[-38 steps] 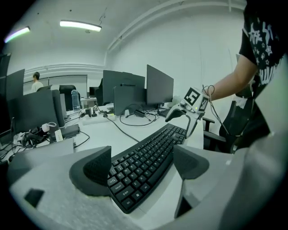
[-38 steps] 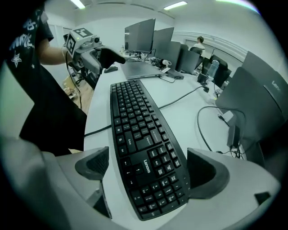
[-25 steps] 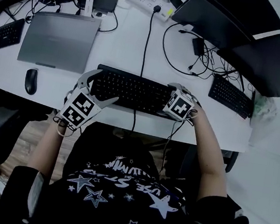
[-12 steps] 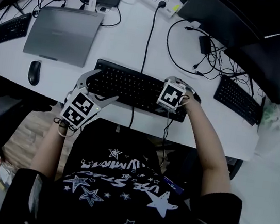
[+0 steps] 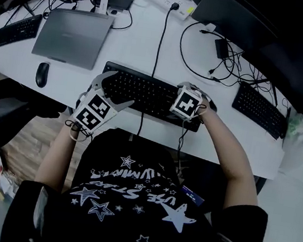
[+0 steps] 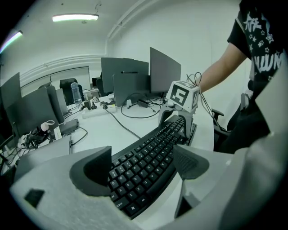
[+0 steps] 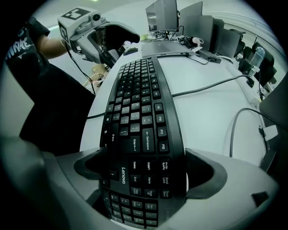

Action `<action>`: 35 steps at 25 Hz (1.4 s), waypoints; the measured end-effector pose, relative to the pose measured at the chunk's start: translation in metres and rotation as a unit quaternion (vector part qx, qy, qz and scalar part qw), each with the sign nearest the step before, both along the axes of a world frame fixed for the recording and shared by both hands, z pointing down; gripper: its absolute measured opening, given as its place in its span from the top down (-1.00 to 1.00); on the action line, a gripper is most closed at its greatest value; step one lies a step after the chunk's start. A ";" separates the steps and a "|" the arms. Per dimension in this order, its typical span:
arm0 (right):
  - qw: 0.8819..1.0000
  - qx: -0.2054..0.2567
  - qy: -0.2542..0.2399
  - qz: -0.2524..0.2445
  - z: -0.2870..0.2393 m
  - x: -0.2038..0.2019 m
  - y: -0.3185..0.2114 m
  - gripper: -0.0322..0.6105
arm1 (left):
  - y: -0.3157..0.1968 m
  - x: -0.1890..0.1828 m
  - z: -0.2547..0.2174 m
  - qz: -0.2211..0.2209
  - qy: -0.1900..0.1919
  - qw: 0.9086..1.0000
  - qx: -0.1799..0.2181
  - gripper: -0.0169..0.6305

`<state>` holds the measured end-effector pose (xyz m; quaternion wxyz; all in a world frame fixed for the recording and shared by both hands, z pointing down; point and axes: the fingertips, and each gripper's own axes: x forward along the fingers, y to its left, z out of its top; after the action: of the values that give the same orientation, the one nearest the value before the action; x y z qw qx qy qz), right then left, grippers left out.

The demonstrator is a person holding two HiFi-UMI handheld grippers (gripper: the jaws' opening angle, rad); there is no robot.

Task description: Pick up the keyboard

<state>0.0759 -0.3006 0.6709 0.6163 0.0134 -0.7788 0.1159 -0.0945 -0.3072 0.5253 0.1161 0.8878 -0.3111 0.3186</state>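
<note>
Dim, bluish pictures; a ceiling lamp (image 6: 75, 17) glows in the left gripper view; strong fisheye bending, dark corners

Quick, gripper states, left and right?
Left gripper: open, straddling left end of keyboard.
Right gripper: open, straddling its right end.

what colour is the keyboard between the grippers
The keyboard is black with white key lettering, clearest in the right gripper view.
</note>
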 end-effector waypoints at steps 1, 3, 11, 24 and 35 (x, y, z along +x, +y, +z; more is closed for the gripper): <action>1.000 0.016 -0.005 -0.006 -0.008 -0.004 -0.004 -0.80 | 0.000 0.000 0.001 0.003 -0.005 1.000 0.002 -0.36; 0.998 0.056 -0.003 -0.020 -0.029 -0.010 -0.012 -0.79 | -0.001 -0.002 0.003 0.006 -0.016 1.000 0.003 -0.36; 0.991 0.125 0.036 -0.024 -0.063 -0.017 -0.005 -0.78 | -0.012 -0.009 0.001 0.037 -0.047 0.998 0.017 -0.36; 0.972 0.222 0.079 -0.012 -0.085 -0.020 0.008 -0.78 | -0.016 0.013 0.005 0.186 -0.134 0.973 0.030 -0.36; 0.946 0.312 0.087 -0.006 -0.097 -0.019 0.020 -0.79 | 0.004 0.026 0.038 0.338 -0.236 0.909 -0.066 -0.36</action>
<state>0.0568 -0.2808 0.5743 0.6473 0.2105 -0.7194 -0.1383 -0.0681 -0.3029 0.5637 -0.0174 0.8289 0.0105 0.5590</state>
